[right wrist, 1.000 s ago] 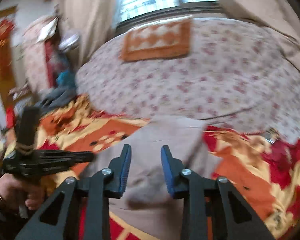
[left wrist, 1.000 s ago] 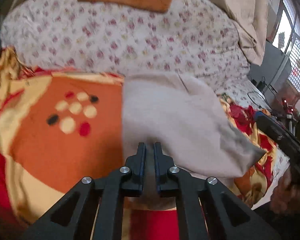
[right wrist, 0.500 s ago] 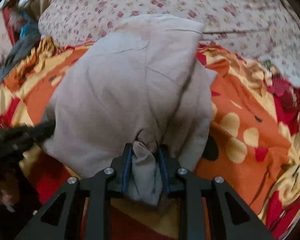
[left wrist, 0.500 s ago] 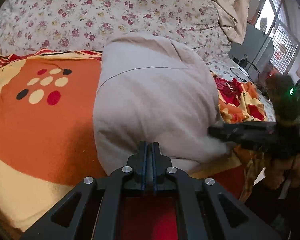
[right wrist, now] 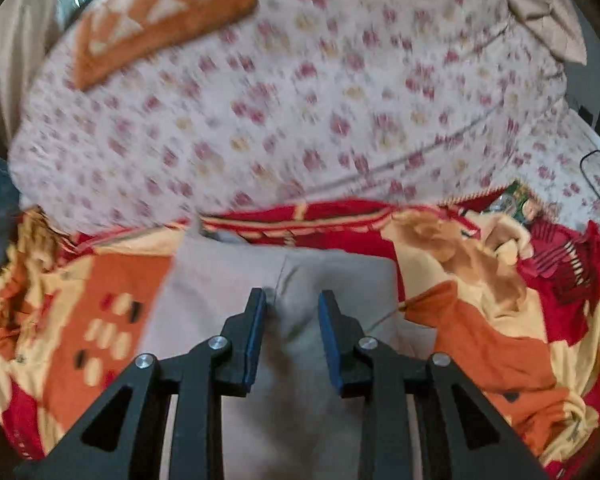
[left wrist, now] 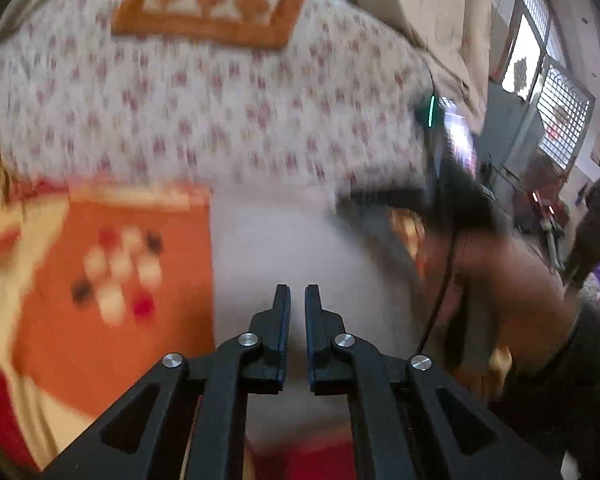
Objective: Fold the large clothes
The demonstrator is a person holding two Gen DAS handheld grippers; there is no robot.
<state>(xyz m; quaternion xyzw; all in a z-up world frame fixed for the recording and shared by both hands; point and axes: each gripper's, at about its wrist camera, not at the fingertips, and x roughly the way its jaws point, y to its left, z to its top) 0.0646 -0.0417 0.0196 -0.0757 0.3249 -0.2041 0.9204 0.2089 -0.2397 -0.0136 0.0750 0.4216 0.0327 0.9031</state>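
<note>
Both grippers hover over the grey garment (right wrist: pixel 268 280) lying on the orange-and-red blanket (right wrist: pixel 500 344); left gripper (left wrist: pixel 297 300) shows a narrow empty gap. Right gripper (right wrist: pixel 292 308) is spread wide, gripping nothing, floral bedsheet (right wrist: pixel 300 100) beyond

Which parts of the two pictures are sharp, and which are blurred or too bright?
Left wrist view: the left gripper is sharp; the grey garment, the floral sheet and the right gripper are smeared by motion; the window is overexposed. Right wrist view: the right gripper is sharp, the garment fairly clear, the floral sheet blurred; both views bend at the edges.
</note>
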